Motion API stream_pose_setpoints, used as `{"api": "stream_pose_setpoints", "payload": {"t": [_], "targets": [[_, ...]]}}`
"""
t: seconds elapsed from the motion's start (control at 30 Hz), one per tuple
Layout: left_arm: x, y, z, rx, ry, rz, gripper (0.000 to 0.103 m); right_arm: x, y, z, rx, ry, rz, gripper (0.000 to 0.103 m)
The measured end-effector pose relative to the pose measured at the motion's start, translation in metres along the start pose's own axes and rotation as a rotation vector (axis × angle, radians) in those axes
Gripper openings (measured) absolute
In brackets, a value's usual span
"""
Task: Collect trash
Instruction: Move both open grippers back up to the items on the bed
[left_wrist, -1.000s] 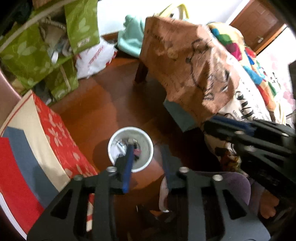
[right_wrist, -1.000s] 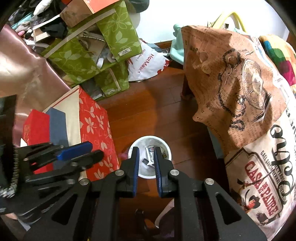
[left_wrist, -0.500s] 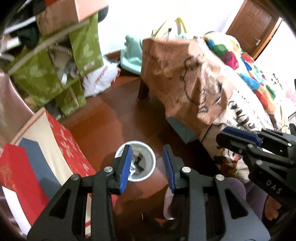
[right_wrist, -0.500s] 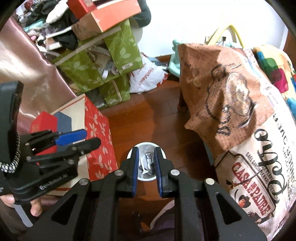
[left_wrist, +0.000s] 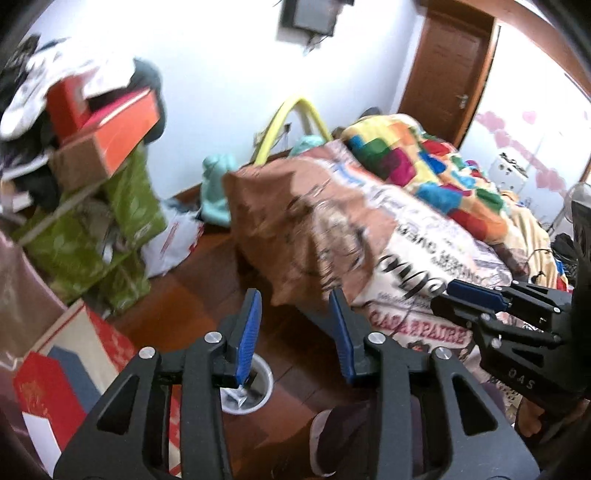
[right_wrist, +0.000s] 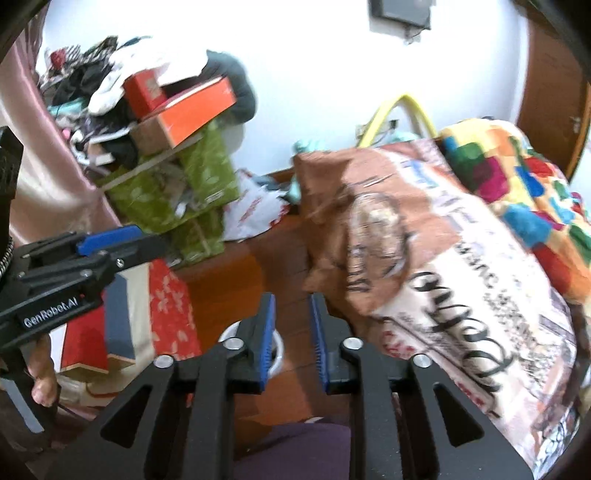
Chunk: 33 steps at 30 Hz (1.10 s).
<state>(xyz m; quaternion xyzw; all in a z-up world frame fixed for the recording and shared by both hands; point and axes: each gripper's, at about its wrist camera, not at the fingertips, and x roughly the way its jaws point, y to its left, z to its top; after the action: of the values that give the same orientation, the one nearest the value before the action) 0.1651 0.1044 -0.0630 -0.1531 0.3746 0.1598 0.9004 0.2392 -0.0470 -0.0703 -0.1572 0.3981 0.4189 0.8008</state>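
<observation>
Trash sits in a small white cup (left_wrist: 255, 387) on the wooden floor (left_wrist: 207, 295), low in the left wrist view, where the left tool's left finger covers the cup's near-left rim; the contents read only as pale crumpled scraps, too blurred to name. In the right wrist view the same cup (right_wrist: 277, 352) is mostly hidden behind that tool's left finger, with just a curve of white rim showing. The left tool (left_wrist: 295, 306) is released, its blue pads well apart with nothing between them, raised above the cup and aimed toward the bed. The right tool (right_wrist: 291, 306) also holds nothing; its pads stand apart with a narrower gap, so it too is released. Each tool shows in the other's view at the frame edge, cut off. To the left of the cup lies a red floral box (left_wrist: 107, 332), partly hidden by the tool's frame. Farther left, green leaf-print bags (right_wrist: 173, 192) carry an orange box (right_wrist: 188, 110) and a heap of clothes that is hard to make out. On the right, a bed (left_wrist: 424, 236) is draped in a brown printed cover and a colourful patchwork blanket (left_wrist: 417, 162); motion blur smears the printed lettering.
</observation>
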Motion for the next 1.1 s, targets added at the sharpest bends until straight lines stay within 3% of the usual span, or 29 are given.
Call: {"api": "stream_pose_setpoints", "payload": {"t": [0.07, 0.13, 0.27, 0.67, 0.87, 1.1], "targets": [[-0.003, -0.021, 0.006, 0.022, -0.021, -0.016, 0.044, -0.019, -0.015, -0.005, 0.019, -0.05, -0.036, 0.053], [-0.005, -0.041, 0.012, 0.041, -0.037, -0.027, 0.051, -0.035, -0.029, -0.008, 0.033, -0.091, -0.07, 0.058], [-0.004, -0.078, 0.022, 0.072, -0.054, -0.058, 0.058, -0.061, -0.058, -0.013, 0.065, -0.138, -0.126, 0.059], [0.035, -0.189, 0.057, 0.181, -0.032, -0.177, 0.058, -0.105, -0.167, -0.039, 0.23, -0.191, -0.315, 0.059], [0.068, -0.244, 0.072, 0.25, -0.009, -0.229, 0.059, -0.108, -0.22, -0.054, 0.301, -0.174, -0.407, 0.06], [0.122, -0.297, 0.081, 0.308, 0.054, -0.296, 0.059, -0.087, -0.274, -0.072, 0.382, -0.118, -0.43, 0.061]]}}
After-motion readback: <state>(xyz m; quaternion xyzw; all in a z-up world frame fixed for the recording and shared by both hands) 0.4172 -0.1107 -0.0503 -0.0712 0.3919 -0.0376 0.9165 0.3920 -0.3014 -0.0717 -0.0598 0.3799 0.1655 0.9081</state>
